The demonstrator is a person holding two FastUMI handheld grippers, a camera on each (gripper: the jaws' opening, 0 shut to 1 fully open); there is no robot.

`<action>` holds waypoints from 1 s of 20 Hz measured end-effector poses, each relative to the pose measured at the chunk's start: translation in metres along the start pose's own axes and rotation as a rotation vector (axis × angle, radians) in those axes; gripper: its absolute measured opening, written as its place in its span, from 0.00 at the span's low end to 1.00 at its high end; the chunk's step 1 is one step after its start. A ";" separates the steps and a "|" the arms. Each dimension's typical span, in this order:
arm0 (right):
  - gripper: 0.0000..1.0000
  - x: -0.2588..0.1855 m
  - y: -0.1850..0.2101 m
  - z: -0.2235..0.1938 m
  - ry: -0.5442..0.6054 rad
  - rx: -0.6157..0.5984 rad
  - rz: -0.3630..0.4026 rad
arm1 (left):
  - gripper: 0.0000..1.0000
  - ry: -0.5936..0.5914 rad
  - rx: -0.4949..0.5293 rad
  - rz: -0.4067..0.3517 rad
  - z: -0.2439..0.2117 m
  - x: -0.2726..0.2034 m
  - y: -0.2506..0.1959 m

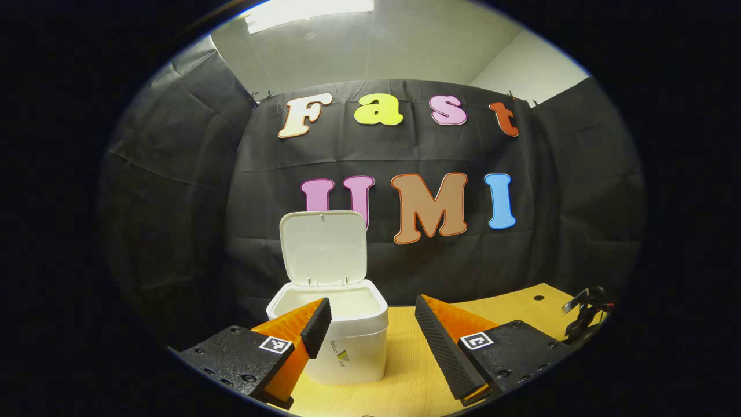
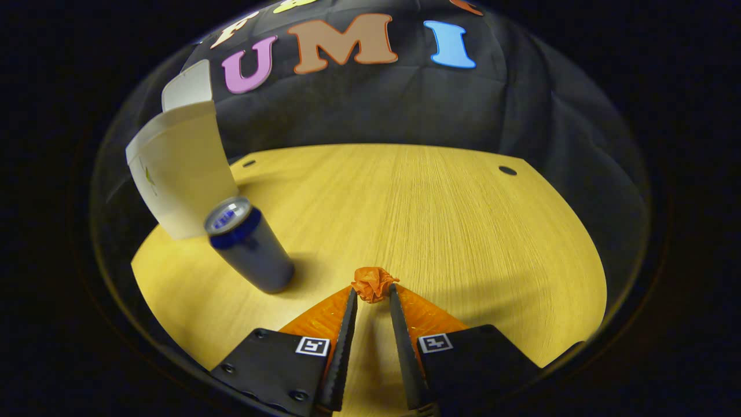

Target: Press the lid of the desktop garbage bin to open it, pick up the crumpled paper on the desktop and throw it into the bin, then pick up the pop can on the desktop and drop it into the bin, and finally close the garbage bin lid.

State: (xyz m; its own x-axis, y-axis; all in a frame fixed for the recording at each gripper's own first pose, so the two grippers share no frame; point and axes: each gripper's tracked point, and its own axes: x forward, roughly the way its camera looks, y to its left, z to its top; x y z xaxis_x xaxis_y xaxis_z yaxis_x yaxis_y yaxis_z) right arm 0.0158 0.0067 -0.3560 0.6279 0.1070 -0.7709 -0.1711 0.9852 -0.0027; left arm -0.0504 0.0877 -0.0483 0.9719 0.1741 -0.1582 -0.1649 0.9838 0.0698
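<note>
Right gripper (image 2: 372,302) pinches crumpled paper (image 2: 373,283) on desk (image 2: 440,220); left gripper (image 1: 370,324) spread. Bin (image 1: 336,330) lid (image 1: 323,248) open; pop can (image 2: 250,245) awaits; closing remains.

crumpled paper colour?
Orange. The crumpled paper shows best in the right gripper view, pinched at the right gripper tips.

One white bin (image 1: 347,341), one pop can (image 2: 250,245), one crumpled paper (image 2: 373,283), and one wooden desktop (image 2: 451,231).
</note>
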 end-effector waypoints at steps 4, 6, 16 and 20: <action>0.41 -0.039 0.024 0.092 -0.197 -0.002 0.062 | 0.90 0.009 -0.014 -0.004 -0.004 0.002 -0.001; 0.41 -0.047 0.043 0.136 -0.287 -0.001 0.101 | 0.90 0.011 -0.021 -0.002 -0.006 0.001 0.002; 0.40 -0.127 0.169 0.291 -0.621 -0.076 0.377 | 0.89 0.010 -0.050 0.117 -0.016 -0.017 0.070; 0.36 -0.122 0.230 0.307 -0.636 -0.162 0.450 | 0.90 0.016 -0.056 0.165 -0.020 -0.023 0.098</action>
State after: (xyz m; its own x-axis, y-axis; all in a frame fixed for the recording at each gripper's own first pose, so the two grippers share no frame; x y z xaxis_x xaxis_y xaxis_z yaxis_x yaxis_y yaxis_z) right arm 0.1324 0.2615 -0.0670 0.7772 0.5939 -0.2082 -0.5888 0.8030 0.0925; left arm -0.0925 0.1808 -0.0571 0.9283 0.3334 -0.1648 -0.3312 0.9426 0.0414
